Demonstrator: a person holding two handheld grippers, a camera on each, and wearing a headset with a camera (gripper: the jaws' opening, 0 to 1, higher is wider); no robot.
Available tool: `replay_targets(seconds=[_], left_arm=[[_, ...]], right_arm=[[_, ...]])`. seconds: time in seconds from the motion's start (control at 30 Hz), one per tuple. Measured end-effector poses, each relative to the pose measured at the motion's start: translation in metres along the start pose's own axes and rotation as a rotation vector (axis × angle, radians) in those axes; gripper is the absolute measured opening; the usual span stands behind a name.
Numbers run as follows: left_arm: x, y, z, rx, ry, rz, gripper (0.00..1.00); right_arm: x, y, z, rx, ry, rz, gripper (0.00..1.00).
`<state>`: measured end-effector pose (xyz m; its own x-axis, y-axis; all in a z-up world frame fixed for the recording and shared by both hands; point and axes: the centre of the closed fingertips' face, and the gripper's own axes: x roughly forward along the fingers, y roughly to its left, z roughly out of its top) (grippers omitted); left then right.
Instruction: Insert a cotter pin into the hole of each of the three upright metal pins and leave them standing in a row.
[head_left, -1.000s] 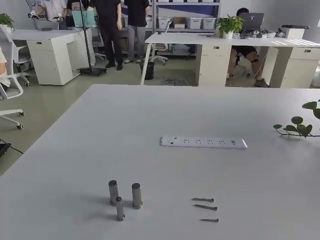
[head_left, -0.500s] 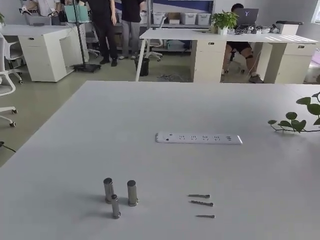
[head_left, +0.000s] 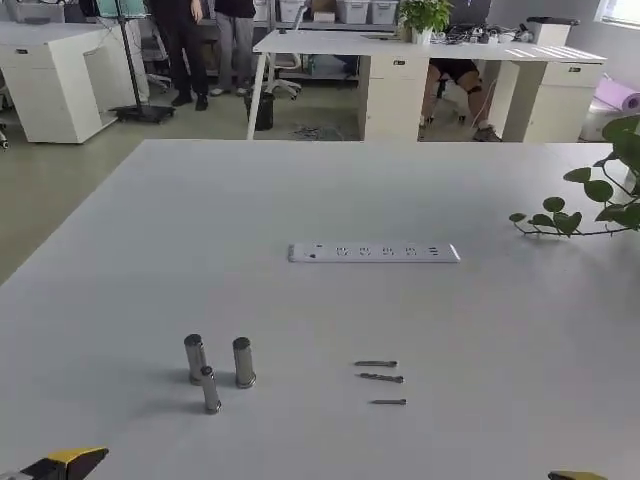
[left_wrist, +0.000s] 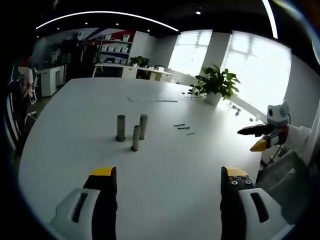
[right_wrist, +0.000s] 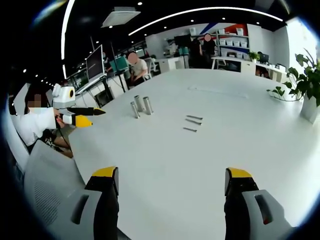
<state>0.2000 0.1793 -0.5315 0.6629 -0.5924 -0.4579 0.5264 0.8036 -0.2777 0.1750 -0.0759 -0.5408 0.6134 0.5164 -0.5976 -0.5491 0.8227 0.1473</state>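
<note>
**Both grippers released and empty, short of the pins**

The left gripper (left_wrist: 169, 172) has its two yellow-tipped jaws spread wide with nothing between them, over the bare white table (left_wrist: 75, 150). Ahead of it, a little left of its midline, the three metal pins (left_wrist: 136, 138) stand upright in a tight triangular cluster rather than a row: one nearer the gripper, two side by side just behind it. None of them touches a jaw. Beyond the cluster and to its right lie the three cotter pins (left_wrist: 184, 128), flat on the table, roughly parallel and apart from each other, with a clear gap between them and the upright pins.

The right gripper (right_wrist: 170, 172) is likewise let go, jaws wide and holding nothing. From its side the cotter pins lie ahead, close to its midline, and the metal pins stand farther off to the left of them. The left gripper shows at the far left of the right gripper view, off the table edge.

Well beyond the pins from both grippers, a white power strip (head_left: 374, 253) lies flat across the table. A leafy plant (head_left: 590, 200) reaches in past the right gripper's side.
</note>
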Motion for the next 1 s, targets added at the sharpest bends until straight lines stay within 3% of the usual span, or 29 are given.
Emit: replay_targets(seconds=[0.27,0.57,0.83,1.0], left_arm=[[0.022,0.010,0.018,0.043,-0.013,-0.019,0.73],[0.052,0.024,0.035,0.081,-0.011,-0.015,0.68],[0.074,0.031,0.037,0.099,0.011,-0.003,0.59],[0.087,0.038,0.036,0.126,0.018,0.037,0.52]], right_arm=[[0.000,0.001,0.002,-0.010,-0.004,-0.007,0.84],[0.000,0.000,0.000,-0.008,0.002,-0.021,0.84],[-0.004,0.001,-0.002,-0.020,0.015,-0.027,0.83],[-0.005,0.002,-0.002,-0.031,0.026,-0.029,0.82]])
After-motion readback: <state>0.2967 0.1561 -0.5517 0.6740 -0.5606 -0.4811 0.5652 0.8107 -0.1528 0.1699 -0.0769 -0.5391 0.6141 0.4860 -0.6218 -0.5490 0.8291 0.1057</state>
